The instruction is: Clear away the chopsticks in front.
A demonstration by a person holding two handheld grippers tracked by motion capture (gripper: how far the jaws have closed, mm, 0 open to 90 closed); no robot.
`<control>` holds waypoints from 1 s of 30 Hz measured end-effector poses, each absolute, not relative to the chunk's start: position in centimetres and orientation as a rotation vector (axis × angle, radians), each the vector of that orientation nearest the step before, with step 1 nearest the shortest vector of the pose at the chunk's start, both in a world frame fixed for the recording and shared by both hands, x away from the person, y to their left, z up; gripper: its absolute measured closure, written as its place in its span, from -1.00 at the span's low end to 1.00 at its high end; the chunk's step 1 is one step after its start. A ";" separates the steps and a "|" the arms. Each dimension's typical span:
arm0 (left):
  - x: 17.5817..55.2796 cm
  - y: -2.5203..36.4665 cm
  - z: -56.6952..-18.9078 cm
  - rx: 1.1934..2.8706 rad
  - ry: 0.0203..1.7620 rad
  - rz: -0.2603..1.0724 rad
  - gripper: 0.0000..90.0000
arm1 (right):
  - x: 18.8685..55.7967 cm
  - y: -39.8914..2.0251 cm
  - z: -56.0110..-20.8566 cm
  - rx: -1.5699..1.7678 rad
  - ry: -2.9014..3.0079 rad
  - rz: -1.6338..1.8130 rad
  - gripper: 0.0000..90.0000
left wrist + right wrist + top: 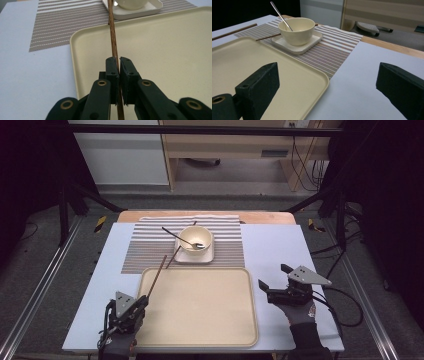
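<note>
My left gripper point(119, 72) pinches a chopstick point(113, 42) over the tray's point(75, 50) left edge. My right gripper point(274, 279) waits wide open, holding nothing. The stick is thin, so it could slip and roll off the tray

On the surface point(280, 250), the tray point(200, 307) lies at lower centre, the placemat point(145, 245) behind it bearing a saucer point(195, 256) with bowl point(196, 240) and spoon point(180, 238).

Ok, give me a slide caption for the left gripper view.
Left gripper clamps a brown chopstick over the cream tray, pointing toward the striped placemat.
</note>
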State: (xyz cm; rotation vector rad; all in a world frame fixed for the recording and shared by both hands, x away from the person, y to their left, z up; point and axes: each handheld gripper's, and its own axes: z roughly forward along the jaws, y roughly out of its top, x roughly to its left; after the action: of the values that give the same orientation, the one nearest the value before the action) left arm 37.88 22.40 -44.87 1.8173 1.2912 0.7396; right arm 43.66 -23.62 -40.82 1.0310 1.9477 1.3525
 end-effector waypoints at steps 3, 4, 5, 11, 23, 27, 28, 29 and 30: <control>37.4 21.9 -45.1 1.779 1.306 0.745 0.89 | 43.6 -23.7 -40.7 1.027 1.944 1.359 -0.88; 37.2 21.8 -45.2 1.766 1.306 0.742 0.89 | 43.6 -23.7 -40.7 1.027 1.941 1.362 -0.88; 37.0 21.7 -45.3 1.766 1.311 0.743 0.89 | 43.6 -23.7 -40.7 1.027 1.942 1.362 -0.88; 36.8 21.7 -45.8 1.773 1.314 0.748 0.89 | 43.7 -23.5 -41.0 1.031 1.955 1.348 -0.88; 37.0 21.3 -47.4 1.841 1.312 0.713 0.89 | 43.7 -23.7 -41.0 1.037 1.947 1.352 -0.88; 37.1 21.3 -47.4 1.861 1.310 0.704 0.89 | 43.7 -23.7 -41.0 1.039 1.951 1.349 -0.88; 37.1 21.2 -47.4 1.870 1.311 0.706 0.89 | 43.8 -23.7 -41.0 1.036 1.951 1.348 -0.88; 37.1 21.2 -47.4 1.870 1.311 0.706 0.89 | 43.8 -23.7 -41.0 1.037 1.952 1.348 -0.88; 37.1 21.2 -47.5 1.885 1.314 0.708 0.89 | 43.8 -23.7 -41.0 1.039 1.952 1.347 -0.88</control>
State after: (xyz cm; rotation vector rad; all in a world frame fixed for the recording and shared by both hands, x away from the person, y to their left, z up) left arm 37.11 21.16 -47.50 1.8848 1.3142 0.7084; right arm 43.76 -23.70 -41.02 1.0388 1.9521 1.3469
